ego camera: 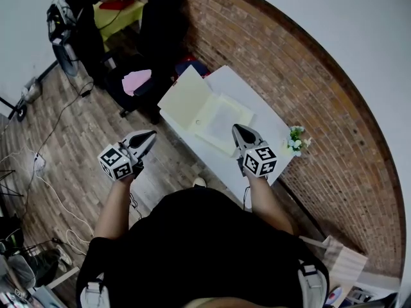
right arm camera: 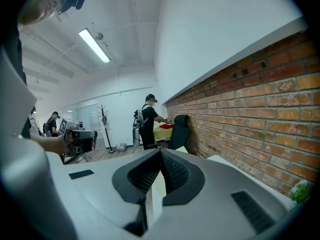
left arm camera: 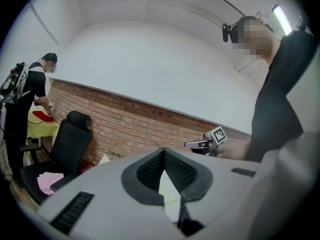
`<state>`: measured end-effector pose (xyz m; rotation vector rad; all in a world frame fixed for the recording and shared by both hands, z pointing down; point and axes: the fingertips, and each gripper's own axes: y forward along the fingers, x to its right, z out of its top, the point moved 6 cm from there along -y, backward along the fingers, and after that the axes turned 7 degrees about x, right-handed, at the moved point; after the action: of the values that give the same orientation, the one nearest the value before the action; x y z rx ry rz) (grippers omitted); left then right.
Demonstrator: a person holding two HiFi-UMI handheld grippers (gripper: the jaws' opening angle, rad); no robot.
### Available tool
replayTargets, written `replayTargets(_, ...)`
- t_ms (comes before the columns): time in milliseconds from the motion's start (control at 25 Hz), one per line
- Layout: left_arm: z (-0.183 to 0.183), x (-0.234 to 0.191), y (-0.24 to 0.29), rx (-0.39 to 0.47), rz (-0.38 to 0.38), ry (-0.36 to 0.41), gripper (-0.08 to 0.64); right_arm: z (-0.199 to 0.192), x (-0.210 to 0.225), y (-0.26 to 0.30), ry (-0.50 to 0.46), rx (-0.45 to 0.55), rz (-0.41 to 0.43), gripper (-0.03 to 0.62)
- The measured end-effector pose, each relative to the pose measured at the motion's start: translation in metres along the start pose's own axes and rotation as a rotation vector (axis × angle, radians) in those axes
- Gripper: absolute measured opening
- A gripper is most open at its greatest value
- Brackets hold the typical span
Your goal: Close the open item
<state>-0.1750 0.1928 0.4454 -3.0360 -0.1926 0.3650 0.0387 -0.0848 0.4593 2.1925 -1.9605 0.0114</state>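
Note:
A pale cream folder-like box [ego camera: 205, 111] lies open on the white table [ego camera: 249, 92], with its lid [ego camera: 185, 97] spread to the left past the table edge. My right gripper [ego camera: 239, 132] is shut and empty, hovering at the box's near right corner. My left gripper [ego camera: 149, 136] is also shut and empty, held over the wooden floor left of the table. In the left gripper view the jaws [left arm camera: 164, 150] meet at their tips, with the right gripper [left arm camera: 207, 143] beyond. The right gripper view shows its closed jaws [right arm camera: 160, 151] and the left gripper [right arm camera: 80, 135] off to the left.
A black office chair [ego camera: 160, 37] with a pink item [ego camera: 136, 81] on its seat stands beyond the table's left end. A small flower pot [ego camera: 297, 140] sits at the table's right edge by the brick wall [ego camera: 308, 76]. Cables cross the floor [ego camera: 45, 165]. A person [left arm camera: 35, 91] stands far back.

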Motion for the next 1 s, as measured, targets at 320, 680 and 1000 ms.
replayTargets(320, -0.010, -0.014, 0.020, -0.024, 0.010, -0.024, 0.011, 0.003, 0.022, 0.020, 0.001, -0.012, 0.016, 0.020)
replayTargets(680, -0.021, -0.029, 0.041, -0.038, 0.037, -0.122, 0.011, 0.001, 0.043, 0.035, 0.009, -0.026, 0.030, 0.020)
replayTargets(1000, -0.020, -0.027, 0.066, -0.052, 0.016, -0.149, 0.011, -0.005, 0.063, 0.037, 0.034, -0.033, 0.027, 0.020)
